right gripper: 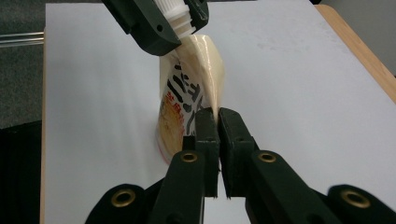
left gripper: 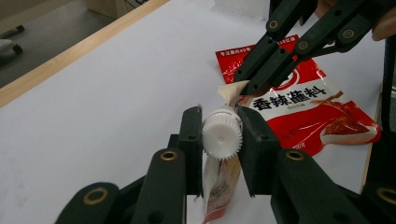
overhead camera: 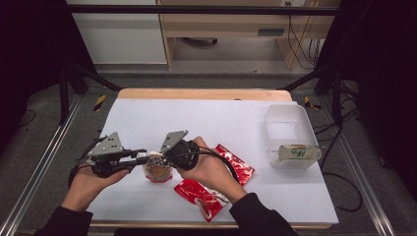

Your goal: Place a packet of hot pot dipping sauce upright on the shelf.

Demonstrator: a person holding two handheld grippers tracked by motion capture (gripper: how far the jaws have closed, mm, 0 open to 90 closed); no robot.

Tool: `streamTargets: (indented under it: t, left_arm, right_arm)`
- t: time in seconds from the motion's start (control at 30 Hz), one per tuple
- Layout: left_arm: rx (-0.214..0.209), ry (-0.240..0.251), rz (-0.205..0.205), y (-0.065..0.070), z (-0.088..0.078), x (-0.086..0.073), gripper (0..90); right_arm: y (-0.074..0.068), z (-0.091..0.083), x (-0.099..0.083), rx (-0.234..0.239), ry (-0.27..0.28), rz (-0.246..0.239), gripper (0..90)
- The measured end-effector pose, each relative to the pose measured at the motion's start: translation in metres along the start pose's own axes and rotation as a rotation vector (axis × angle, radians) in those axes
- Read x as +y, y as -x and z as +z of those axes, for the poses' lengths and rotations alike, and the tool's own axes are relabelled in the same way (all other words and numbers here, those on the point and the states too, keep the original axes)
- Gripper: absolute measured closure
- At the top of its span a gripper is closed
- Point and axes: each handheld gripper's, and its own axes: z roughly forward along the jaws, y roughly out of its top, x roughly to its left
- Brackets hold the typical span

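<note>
high view: a person sits at the near edge of a white table (overhead camera: 147,118), holding a two-jaw gripper in each hand. both meet over a small spouted pouch (overhead camera: 157,172) standing near the front, left of centre. the left gripper (overhead camera: 142,158) reaches in from the left and the right gripper (overhead camera: 158,158) from the right. two red sachets (overhead camera: 199,196) lie just right of the pouch, partly under the right hand. a clear plastic tub (overhead camera: 287,125) sits well apart at the far right, with a pale wrapped packet (overhead camera: 297,153) in its near end.

left gripper view: the left gripper (left gripper: 222,135) is clenched on the pouch's white ribbed cap (left gripper: 222,134), a pad pressing each side. beyond it, the right gripper (left gripper: 245,87) pinches a corner of the pouch's top edge, over a red sachet.

right gripper view: the right gripper (right gripper: 218,122) is clamped nearly flat on a thin fold of the pouch's cream film (right gripper: 201,70), which looks twisted below the cap (right gripper: 180,14).

what could go wrong, as a judgement: the right grip holds only thin, slippery film, so twisting the cap could pull the fold free and let the whole pouch spin instead of opening. the ribbed cap could also slip between the left pads. if the cap comes loose while the body is squeezed or tipped, the contents could spill onto the table.
</note>
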Motion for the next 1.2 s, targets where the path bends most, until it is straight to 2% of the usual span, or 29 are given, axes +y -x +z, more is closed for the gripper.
streamTargets:
  t: [0.23,0.4,0.53,0.67,0.8,0.93,1.17,1.2]
  left_arm:
    - [-0.005,-0.027,0.035,0.003,-0.001,0.011,72.5]
    - [-0.01,-0.018,0.037,0.002,-0.004,0.013,72.6]
    - [-0.012,-0.026,0.049,0.001,-0.008,0.016,72.5]
    - [-0.017,-0.035,0.06,0.002,-0.01,0.017,72.5]
    - [-0.035,-0.034,0.071,0.004,-0.01,0.017,72.5]
    - [-0.043,-0.039,0.079,0.005,-0.01,0.017,72.5]
    - [-0.051,-0.036,0.085,0.006,-0.011,0.016,72.5]
    - [-0.052,-0.035,0.085,0.007,-0.011,0.016,72.4]
  right_arm:
    - [0.002,-0.006,-0.001,-0.001,0.008,-0.002,81.1]
    - [0.003,-0.007,0.0,0.002,-0.01,-0.025,60.1]
    - [0.001,-0.007,0.006,-0.012,-0.039,-0.076,46.5]
    - [0.001,-0.006,0.016,-0.007,-0.048,-0.103,40.3]
    - [0.0,-0.003,0.024,0.011,-0.063,-0.124,39.4]
    - [-0.001,0.004,0.028,0.04,-0.084,-0.12,41.1]
    - [-0.002,0.01,0.029,0.09,-0.142,-0.143,65.4]
    - [-0.002,0.01,0.03,0.089,-0.147,-0.144,73.7]
